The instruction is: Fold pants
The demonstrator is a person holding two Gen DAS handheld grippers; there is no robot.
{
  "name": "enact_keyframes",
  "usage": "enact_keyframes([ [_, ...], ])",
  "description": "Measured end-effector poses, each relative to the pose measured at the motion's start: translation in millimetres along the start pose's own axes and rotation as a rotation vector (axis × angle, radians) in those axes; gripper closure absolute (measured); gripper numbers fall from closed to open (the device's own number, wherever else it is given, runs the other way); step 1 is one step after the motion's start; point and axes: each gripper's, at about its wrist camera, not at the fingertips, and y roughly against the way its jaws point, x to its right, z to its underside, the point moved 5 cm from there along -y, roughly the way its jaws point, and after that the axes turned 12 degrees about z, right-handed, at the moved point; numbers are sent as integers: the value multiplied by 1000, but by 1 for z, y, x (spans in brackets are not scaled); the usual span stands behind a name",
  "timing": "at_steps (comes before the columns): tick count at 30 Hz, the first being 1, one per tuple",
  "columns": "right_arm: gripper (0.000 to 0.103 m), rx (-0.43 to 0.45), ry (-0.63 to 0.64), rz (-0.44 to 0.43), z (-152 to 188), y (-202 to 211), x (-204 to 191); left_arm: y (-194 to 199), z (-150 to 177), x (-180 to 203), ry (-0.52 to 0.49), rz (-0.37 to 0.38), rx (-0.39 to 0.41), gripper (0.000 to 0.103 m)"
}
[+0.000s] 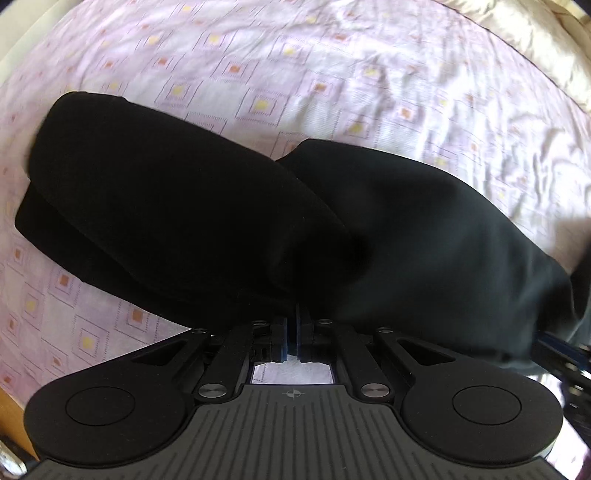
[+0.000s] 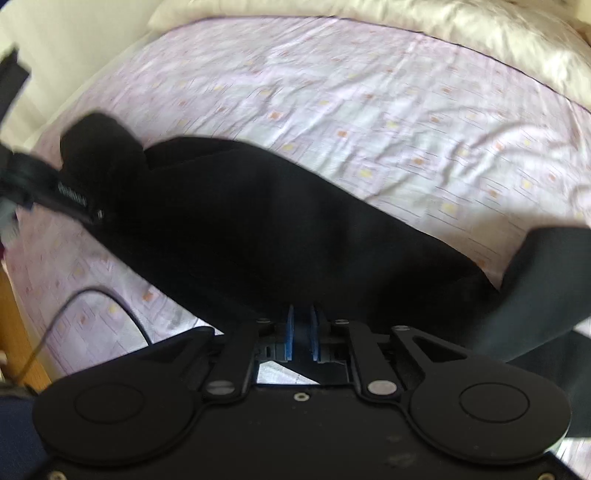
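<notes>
One pair of black pants [image 1: 229, 206] on one bedsheet [image 1: 295, 66], two grippers, left gripper [image 1: 294, 332] and right gripper [image 2: 302, 332], each clamped on it.

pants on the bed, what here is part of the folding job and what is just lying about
Part of the job:
- black pants, draped on the bedsheet
- left gripper, shut on the pants' near edge
- right gripper, shut on the pants' near edge

Just lying about:
- patterned bedsheet
- cream pillow at the far edge
- black cable near the bed's edge
</notes>
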Motion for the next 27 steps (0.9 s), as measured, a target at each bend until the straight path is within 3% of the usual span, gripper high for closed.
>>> enact_keyframes([
  [3,58,24,-165,42,-3,11,33,-6,-5,-1,14,-6,2,99],
  [9,56,12,-472,232,6,14,134,-11,1,1,28,-30,-10,99],
  [12,55,-1,-558,296,12,2,184,-17,-3,4,22,-52,-24,99],
  [18,49,-22,-671,382,-6,-31,250,-34,-10,14,10,-99,-62,99],
  [22,49,-96,-706,431,-2,-59,270,-40,-11,17,-11,-120,-77,99],
  [25,51,-152,-743,413,2,-80,275,-41,-11,20,-16,-126,-79,99],
  [27,78,-156,-747,400,1,-82,272,-40,-9,21,-19,-127,-77,99],
])
